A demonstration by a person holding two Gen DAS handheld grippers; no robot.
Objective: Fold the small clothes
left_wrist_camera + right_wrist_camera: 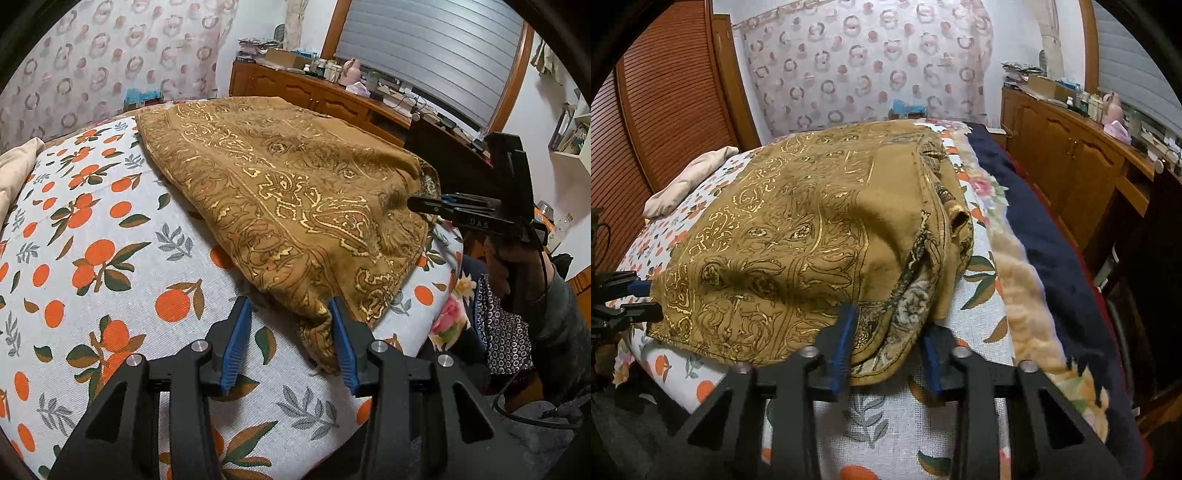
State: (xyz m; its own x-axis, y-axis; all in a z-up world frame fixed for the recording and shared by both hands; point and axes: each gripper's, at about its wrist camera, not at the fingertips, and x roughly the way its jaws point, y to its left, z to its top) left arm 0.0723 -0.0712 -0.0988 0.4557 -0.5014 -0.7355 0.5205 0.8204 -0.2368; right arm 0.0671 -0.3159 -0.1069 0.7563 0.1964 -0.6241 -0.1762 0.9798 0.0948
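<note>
A brown cloth with gold paisley print (277,184) (798,229) lies partly folded on the bed's orange-fruit sheet (110,258) (886,417). My left gripper (288,301) stands open at the cloth's near corner. The corner lies against its right blue pad, and bare sheet shows beside the left pad. In the right wrist view the left gripper (646,295) sits at the cloth's left edge. My right gripper (890,319) is shut on the cloth's layered right corner. Seen from the left, the right gripper (413,203) pinches that edge, and the fabric tents up toward it.
A cream garment (14,173) (687,181) lies at the far side of the bed. A dark blue blanket (1034,206) runs along the bed's right edge, with a wooden cabinet (1063,155) (314,92) beyond. A louvred wooden door (665,92) stands left. A person's sleeve (561,325) is behind the right gripper.
</note>
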